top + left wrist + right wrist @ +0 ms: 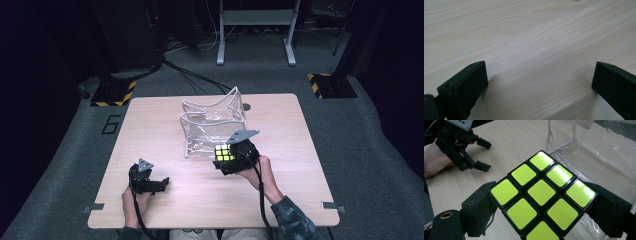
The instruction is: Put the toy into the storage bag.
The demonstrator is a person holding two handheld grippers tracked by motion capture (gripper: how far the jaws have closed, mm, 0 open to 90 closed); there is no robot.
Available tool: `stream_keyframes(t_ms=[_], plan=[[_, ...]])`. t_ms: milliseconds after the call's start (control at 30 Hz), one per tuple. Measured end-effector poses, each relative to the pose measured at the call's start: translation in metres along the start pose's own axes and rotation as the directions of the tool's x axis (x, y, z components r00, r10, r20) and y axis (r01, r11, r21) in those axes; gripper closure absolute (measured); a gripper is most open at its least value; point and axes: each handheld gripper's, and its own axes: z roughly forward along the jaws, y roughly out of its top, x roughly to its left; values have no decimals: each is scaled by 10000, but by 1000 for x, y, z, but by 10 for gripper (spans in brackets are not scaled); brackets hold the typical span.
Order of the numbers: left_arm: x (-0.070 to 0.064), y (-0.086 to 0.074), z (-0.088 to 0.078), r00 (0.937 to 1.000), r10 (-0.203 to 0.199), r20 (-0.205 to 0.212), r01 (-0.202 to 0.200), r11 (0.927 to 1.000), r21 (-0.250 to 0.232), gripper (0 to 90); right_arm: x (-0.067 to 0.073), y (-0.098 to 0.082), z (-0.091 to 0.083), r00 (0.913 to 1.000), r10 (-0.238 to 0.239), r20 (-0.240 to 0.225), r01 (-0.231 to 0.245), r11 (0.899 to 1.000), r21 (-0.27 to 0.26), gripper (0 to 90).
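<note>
High view: your right gripper (226, 159) has the puzzle cube (223, 153) clamped between its jaws, yellow face up, held just in front of the clear plastic pouch (212, 127) that stands open-topped near the middle of the table (150, 130). The cube looks lifted off the wood, at the pouch's near wall rather than over its mouth. Your left gripper (159, 183) sits low at the near left of the table, well apart from the pouch, jaws spread and nothing in them.

Left gripper view: both black jaws stand wide with bare wood grain (536, 50) between them. Nothing held, nothing touched. It is just parked.

Right gripper view: the cube (541, 195) sits square between the two jaws, one pad on each side face, so the grip is firm on a wide thing. Yellow stickers face the camera. Behind it and to the right you see the pouch (599, 152), its white-edged rim and crinkled clear wall close by. Your left gripper (480, 155) shows farther off at upper left, open, with the hand behind it.

Progress, as I judge it: pick-up is done, cube is secured and clear of the table. Left to do is carry it up over the pouch rim, lower it inside, and release. The pouch has floppy walls, so your idle left gripper may be needed to steady the opening.
</note>
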Motion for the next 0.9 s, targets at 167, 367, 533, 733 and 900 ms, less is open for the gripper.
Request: stream_keyframes(t_ms=[167, 367, 533, 733, 900], plan=[[0, 0, 0, 10000, -11, 1, 11, 10000, -3, 1, -2, 6, -4, 9997, -223, 17, 224, 9997, -82, 144], [0, 0, 0, 10000, 5, -7, -5, 10000, -22, 1, -4, 15, -6, 9997, -240, -29, 240, 9997, -107, 144], [0, 0, 0, 10000, 30, -15, -30, 10000, 0, 1, -6, 22, -9, 9995, -314, -27, 314, 9993, -201, 143], [0, 0, 0, 10000, 23, -17, -23, 10000, -4, 1, -9, 28, -13, 9996, -251, -143, 249, 9995, -179, 144], [0, 0, 0, 10000, 19, -17, -19, 10000, -2, 1, -10, 34, -15, 9991, -407, -88, 406, 9989, -215, 144]])
